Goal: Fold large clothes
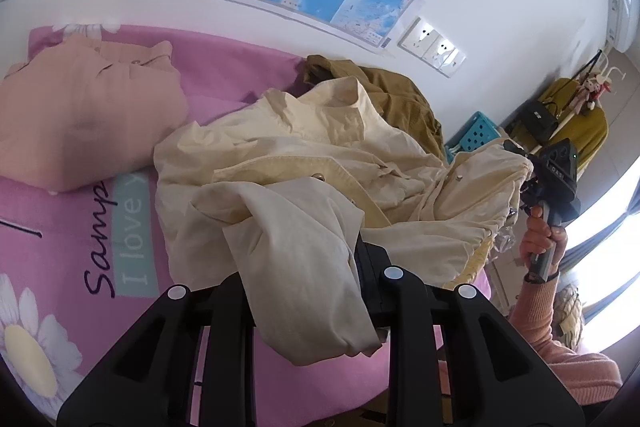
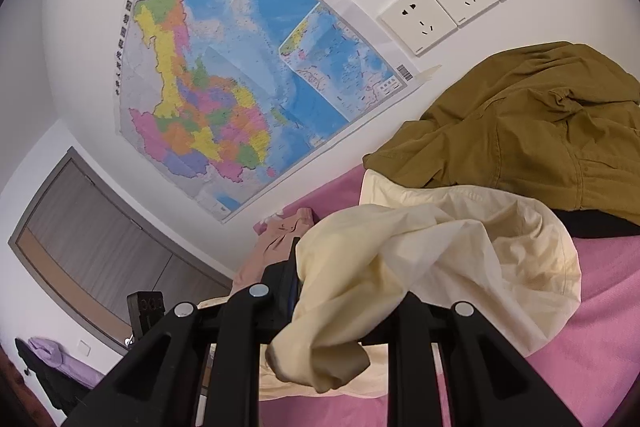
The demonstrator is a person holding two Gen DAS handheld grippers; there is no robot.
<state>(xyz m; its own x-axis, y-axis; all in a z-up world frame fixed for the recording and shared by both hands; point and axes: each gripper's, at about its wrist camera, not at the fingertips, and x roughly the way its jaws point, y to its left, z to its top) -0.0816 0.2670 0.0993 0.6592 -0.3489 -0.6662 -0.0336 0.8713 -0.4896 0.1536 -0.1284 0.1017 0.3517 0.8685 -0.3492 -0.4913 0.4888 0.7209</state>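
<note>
Far left on the pink bedsheet (image 1: pixel 248 95) we see 1 peach garment (image 1: pixel 80 115), already folded, w/ bare sheet between it and the cream jacket (image 1: pixel 304 163). The jacket lies mid-bed, crumpled, collar twd the far wall; its long axis runs left-right, stretched between our 2 grippers. Our left gripper (image 1: pixel 320 291) has its jaws closed on a cream fold, cloth draping over and hiding the fingertips. Behind the jacket, touching it, sits 1 olive garment (image 1: pixel 400 95) in a heap vs the wall. At right the jacket's hem lifts off the bed edge, where our right gripper (image 1: pixel 524 163) pinches it; in the right wrist view the gripper (image 2: pixel 344 319) is clamped on bunched cream cloth (image 2: pixel 420 259), tips covered. Open sheet (image 2: pixel 580 347) lies near right. Count: 3 garments, 2 grippers. On the wall: 1 map (image 2: pixel 240 75), 3 wall plates (image 2: pixel 460 7).
</note>
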